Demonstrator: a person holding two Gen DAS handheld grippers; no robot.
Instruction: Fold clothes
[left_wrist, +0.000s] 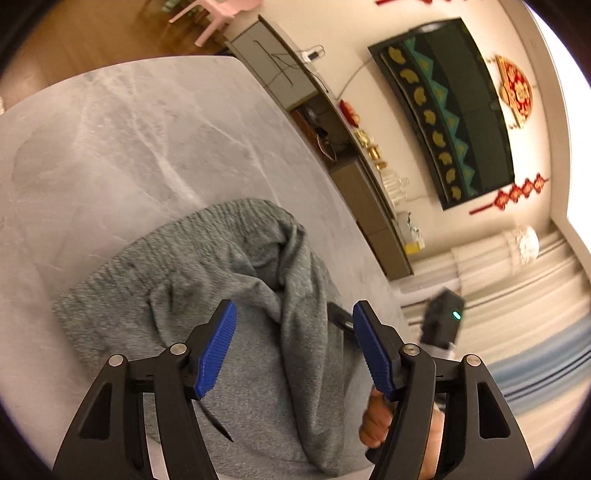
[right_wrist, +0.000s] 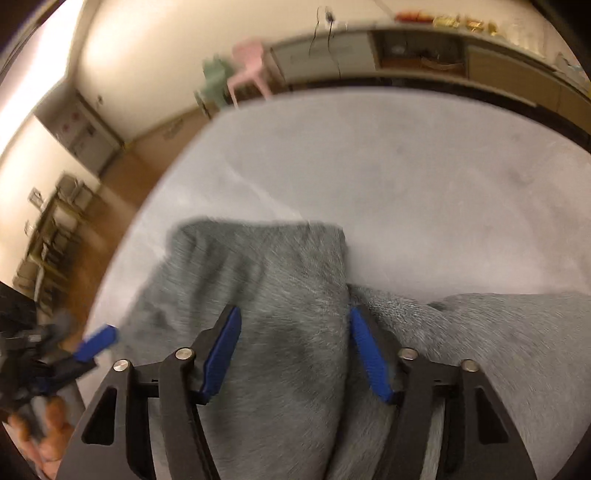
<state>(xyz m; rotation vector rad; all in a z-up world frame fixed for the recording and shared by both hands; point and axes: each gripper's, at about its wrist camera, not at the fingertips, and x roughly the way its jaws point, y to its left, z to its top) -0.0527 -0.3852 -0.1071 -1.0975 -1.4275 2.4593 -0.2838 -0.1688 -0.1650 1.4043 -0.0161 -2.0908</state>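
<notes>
Left wrist view looks steeply across a grey marbled table (left_wrist: 147, 140) at a grey knit garment (left_wrist: 207, 258) lying bunched near the table's near edge, one thick fold running down between the blue pads of the left gripper (left_wrist: 293, 347). Its jaws stand wide, released, with the cloth below them and neither pad pressing on it. Only this view shows the wall-mounted television (left_wrist: 447, 110), the red wall ornaments (left_wrist: 515, 88), the long low cabinet (left_wrist: 347, 155) and the pale curtains (left_wrist: 517, 280), plus part of a hand (left_wrist: 376, 417) gripping a dark handle at lower right. Right wrist view, blurred, shows the same garment (right_wrist: 280, 295) with a folded panel lying straight ahead of the right gripper (right_wrist: 295, 350), whose jaws are parted over the fabric without clamping it. This view alone catches a pink chair (right_wrist: 249, 68), the wooden floor (right_wrist: 122, 199), and the left gripper (right_wrist: 96, 341) from outside, held in a hand (right_wrist: 48, 435) at the lower left edge.
</notes>
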